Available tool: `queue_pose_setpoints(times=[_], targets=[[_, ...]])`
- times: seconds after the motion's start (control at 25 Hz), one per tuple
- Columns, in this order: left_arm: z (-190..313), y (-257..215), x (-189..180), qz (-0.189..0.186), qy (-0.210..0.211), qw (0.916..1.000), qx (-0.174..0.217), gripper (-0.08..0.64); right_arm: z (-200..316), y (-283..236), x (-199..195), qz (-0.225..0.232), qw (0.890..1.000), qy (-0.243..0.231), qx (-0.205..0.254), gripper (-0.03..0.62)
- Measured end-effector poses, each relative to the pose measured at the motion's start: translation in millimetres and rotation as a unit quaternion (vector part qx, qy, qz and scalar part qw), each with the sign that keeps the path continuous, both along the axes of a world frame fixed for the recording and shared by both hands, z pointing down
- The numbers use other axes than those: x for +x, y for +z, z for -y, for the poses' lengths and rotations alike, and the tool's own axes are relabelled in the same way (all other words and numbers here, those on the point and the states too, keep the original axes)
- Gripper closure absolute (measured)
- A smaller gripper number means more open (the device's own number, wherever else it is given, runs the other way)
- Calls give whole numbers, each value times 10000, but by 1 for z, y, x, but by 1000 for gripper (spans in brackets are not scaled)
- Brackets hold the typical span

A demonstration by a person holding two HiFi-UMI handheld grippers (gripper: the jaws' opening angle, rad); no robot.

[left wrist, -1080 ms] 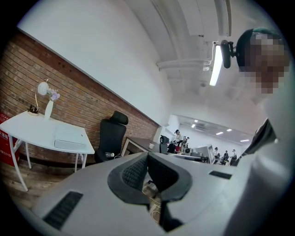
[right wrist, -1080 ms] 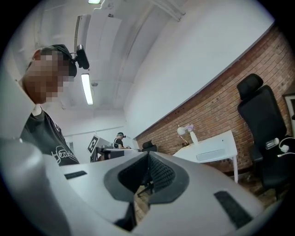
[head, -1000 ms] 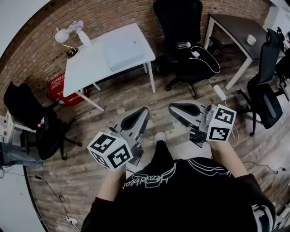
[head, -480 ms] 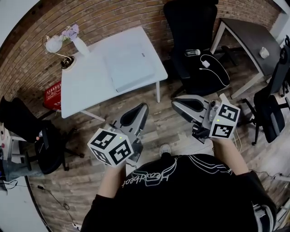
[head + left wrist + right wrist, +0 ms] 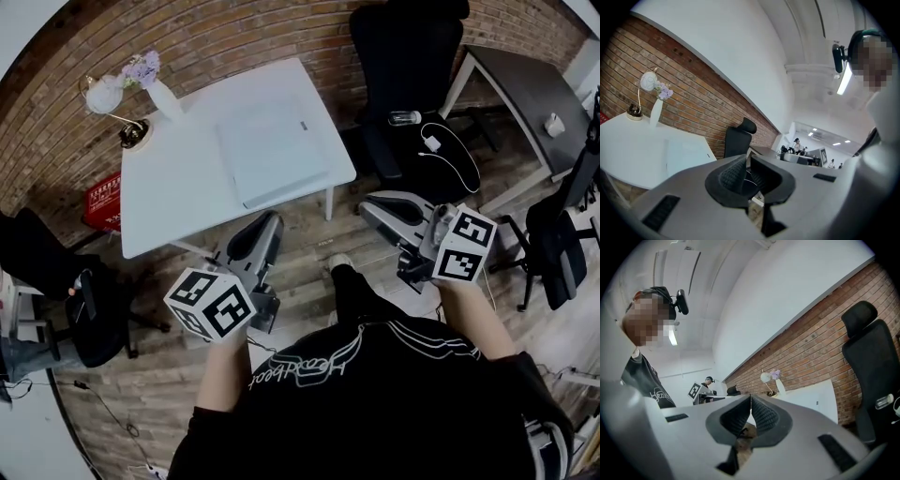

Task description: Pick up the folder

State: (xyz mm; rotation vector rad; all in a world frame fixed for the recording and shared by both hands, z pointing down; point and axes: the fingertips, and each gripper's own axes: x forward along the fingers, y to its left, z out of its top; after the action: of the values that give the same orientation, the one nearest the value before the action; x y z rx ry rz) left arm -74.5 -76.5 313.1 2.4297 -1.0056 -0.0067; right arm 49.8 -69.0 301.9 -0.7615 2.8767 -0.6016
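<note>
The folder (image 5: 274, 155) is a pale flat rectangle lying on the white table (image 5: 169, 202); it also shows as a faint sheet (image 5: 686, 154) in the left gripper view. My left gripper (image 5: 267, 225) is shut and empty, held level just short of the table's near edge. My right gripper (image 5: 369, 203) is also shut and empty, off the table's right corner, above the wooden floor. In their own views both pairs of jaws are closed together, the left gripper (image 5: 745, 161) and the right gripper (image 5: 750, 401), with nothing between them.
A desk lamp (image 5: 100, 96) and a vase of flowers (image 5: 155, 80) stand at the table's far left corner. A black office chair (image 5: 408, 66) holding a bottle (image 5: 405, 118) and white cable stands right of the table. A dark desk (image 5: 530, 89) is beyond; a red box (image 5: 103, 192) lies underneath.
The person has walked toward the white table; both grippers came closer to its near edge, still shut. The table and folder sit larger and lower in the head view.
</note>
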Motion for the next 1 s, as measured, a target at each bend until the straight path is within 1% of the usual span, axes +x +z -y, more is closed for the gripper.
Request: queue_pose_setpoints(times=[0.16,0.28,0.36,0.44,0.48,0.64,0.68,0.76,0.92,1.0], targets=[[22,9,-16,48,-258,9996,-107,552,27,10,-3,37,9999,-78,-139,594],[41,18,-24,184,-367,9991,-104,552,52,21,-2,123,9995,-113,-269,594],[54,27,-31,244,-465,9984,-197,546,70,31,-2,131,9992,-138,-363,594],[69,37,-39,218,-559,9976,-349,493,90,40,-4,121,9988,-173,-451,593],[77,42,-43,204,-621,9970,-418,477,100,45,-6,110,9985,-206,-488,592],[108,62,-64,197,-904,9934,-675,440,137,64,-13,-24,9974,-329,-645,587],[115,67,-69,173,-957,9923,-762,424,146,68,-14,-69,9970,-339,-691,572],[127,77,-81,114,-1059,9898,-944,408,165,77,-18,-171,9962,-346,-779,499],[153,98,-102,46,-1261,9845,-1220,368,198,101,-21,-389,9941,-281,-970,455],[165,110,-110,16,-1338,9819,-1339,365,213,113,-23,-466,9925,-270,-1100,448]])
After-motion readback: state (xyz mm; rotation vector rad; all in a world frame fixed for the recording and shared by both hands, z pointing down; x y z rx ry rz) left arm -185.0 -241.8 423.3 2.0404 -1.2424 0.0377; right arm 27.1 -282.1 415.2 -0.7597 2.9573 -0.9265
